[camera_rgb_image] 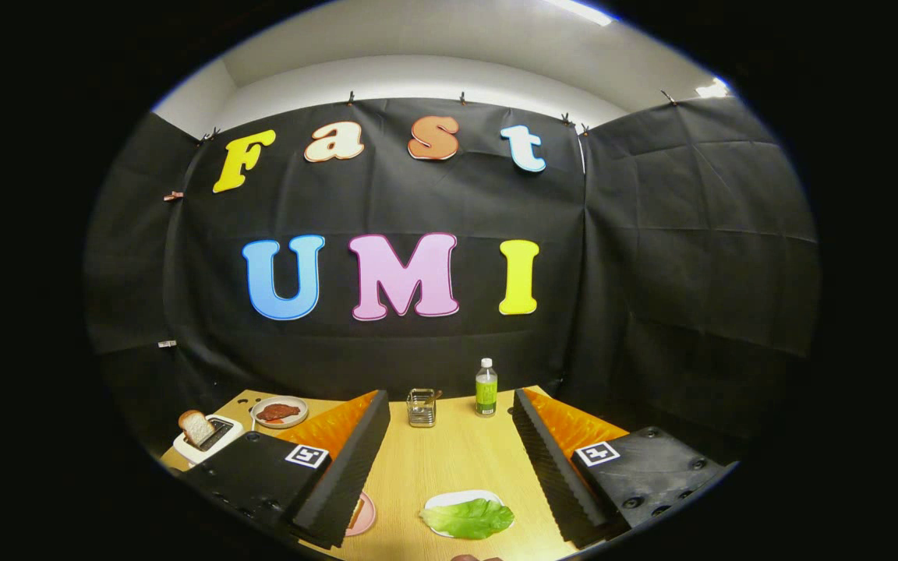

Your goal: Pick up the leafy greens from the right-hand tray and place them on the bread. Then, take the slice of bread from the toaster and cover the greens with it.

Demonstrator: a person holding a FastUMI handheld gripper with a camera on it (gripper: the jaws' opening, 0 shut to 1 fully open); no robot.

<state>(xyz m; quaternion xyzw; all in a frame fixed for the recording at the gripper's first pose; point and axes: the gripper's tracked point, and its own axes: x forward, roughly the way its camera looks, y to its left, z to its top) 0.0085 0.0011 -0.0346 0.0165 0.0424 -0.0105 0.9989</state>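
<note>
the wooden table [449, 460] runs ahead of the gripper [449, 460], whose fingers stand wide apart, holding nothing. between them, near their bases, the leafy greens [468, 518] lie on a white tray [457, 497]. beyond the left finger a toaster [211, 438] holds a bread slice [196, 427]. beyond the fingertips stand a bottle [486, 388] and a small glass holder [421, 407].

Wood-grain table [457, 460]: green-label bottle w/ white cap [486, 388] upright at far edge, small clear container [422, 407] just beside it, plate w/ reddish meat [279, 411] further along, near black cloth wall.
</note>
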